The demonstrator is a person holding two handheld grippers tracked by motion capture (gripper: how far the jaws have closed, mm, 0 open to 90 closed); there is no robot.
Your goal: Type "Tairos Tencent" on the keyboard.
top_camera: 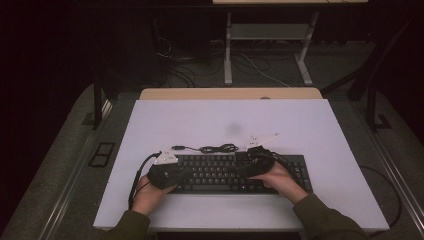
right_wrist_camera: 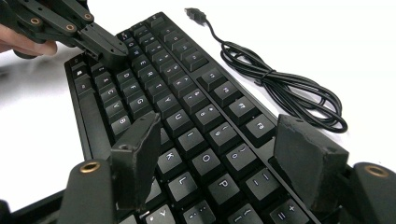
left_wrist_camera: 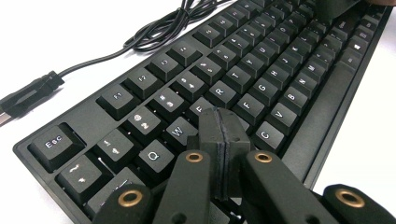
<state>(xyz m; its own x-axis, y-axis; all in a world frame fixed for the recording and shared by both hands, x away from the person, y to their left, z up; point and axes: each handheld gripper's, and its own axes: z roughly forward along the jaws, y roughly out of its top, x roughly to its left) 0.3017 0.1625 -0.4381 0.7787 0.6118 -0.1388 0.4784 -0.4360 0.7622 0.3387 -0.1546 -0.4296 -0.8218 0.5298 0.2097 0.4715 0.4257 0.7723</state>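
Observation:
A black keyboard (top_camera: 215,172) lies across the near half of the white table top. My left gripper (top_camera: 186,173) rests over its left end, jaws shut with nothing between them. In the left gripper view the closed tips (left_wrist_camera: 225,125) sit low over the keyboard (left_wrist_camera: 261,70) near the E and D keys; whether they touch I cannot tell. My right gripper (top_camera: 246,170) hovers over the right half. Its jaws (right_wrist_camera: 219,126) stand open and empty above the keyboard (right_wrist_camera: 187,116) around the K, L and O keys. The left gripper (right_wrist_camera: 105,46) also appears far off there.
The keyboard's black cable (top_camera: 212,148) lies coiled on the table just behind it, the USB plug (left_wrist_camera: 23,100) loose at its left end; cable (right_wrist_camera: 285,88) and plug (right_wrist_camera: 195,14) lie beyond the keys. Bare white table top (top_camera: 225,120) stretches behind. Desk legs and floor cables (top_camera: 260,65) stand beyond.

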